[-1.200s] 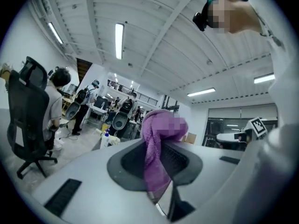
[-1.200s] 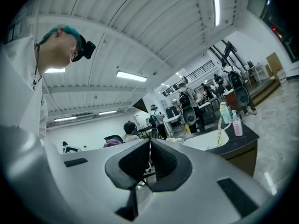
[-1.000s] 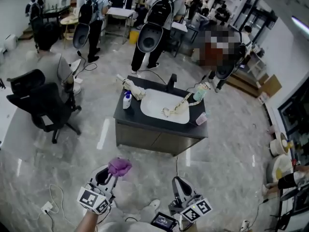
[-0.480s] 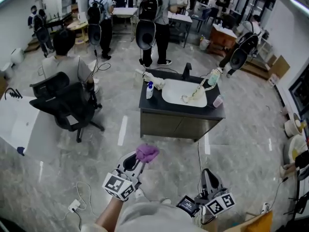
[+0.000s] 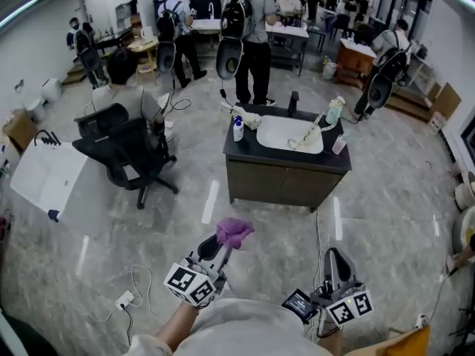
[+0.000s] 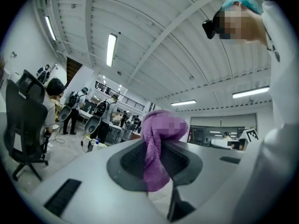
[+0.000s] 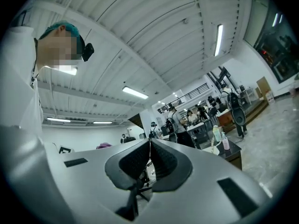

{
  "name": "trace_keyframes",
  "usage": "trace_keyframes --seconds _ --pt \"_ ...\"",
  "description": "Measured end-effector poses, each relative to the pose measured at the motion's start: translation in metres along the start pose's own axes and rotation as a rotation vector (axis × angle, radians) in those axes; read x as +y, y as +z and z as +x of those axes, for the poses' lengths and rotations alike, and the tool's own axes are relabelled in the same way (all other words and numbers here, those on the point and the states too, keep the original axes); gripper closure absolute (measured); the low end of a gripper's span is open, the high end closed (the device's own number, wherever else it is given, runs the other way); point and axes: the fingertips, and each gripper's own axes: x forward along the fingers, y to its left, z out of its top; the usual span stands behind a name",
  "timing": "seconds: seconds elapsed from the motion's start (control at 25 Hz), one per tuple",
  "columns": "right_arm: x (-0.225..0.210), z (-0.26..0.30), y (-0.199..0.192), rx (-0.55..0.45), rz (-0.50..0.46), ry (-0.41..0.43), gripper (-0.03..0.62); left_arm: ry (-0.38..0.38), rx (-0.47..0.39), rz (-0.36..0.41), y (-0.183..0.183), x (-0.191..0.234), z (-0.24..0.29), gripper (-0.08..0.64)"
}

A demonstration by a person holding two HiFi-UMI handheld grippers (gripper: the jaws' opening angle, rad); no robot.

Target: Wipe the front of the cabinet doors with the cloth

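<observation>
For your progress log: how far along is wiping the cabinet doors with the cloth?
Done: the left gripper holds the purple cloth. In hand: nothing at the cabinet doors, which stand across the floor, untouched. Left: all the wiping. The right gripper is shut, empty.

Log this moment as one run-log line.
left gripper: shut on purple cloth | right gripper: shut, empty | cabinet: ahead, apart from both grippers | wiping: not started

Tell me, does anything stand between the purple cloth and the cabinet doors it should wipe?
Nothing visible does. The purple cloth, clamped in the left gripper, faces the cabinet doors across open floor. Only a thin cable lies there, off to the right.
</observation>
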Motion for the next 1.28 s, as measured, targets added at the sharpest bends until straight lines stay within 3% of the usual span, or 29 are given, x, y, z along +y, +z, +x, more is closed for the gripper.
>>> trace_keyframes --seconds 0.24,0.44,0.72,1.0,1.28 --pt "-0.013 -0.055 -0.019 0.082 0.009 0.038 0.564 0.017 -0.013 0.035 -0.017 -0.072 -0.008 0.483" --pt "-0.006 -0.063 -0.041 0.151 -0.025 0.111 0.565 0.105 0.024 0.102 -0.017 -0.087 -0.038 0.483" --pt "0.04 -0.046 -0.058 0.176 -0.091 0.158 0.565 0.208 0.021 0.069 -0.014 -0.052 -0.096 0.483" --pt "0.112 -0.021 -0.09 0.197 -0.066 0.125 0.565 0.183 -0.008 0.122 0.016 -0.009 -0.146 0.483" --pt "0.177 -0.004 -0.099 0.164 -0.066 0.078 0.565 0.164 0.029 0.053 0.013 0.052 -0.2 0.483"
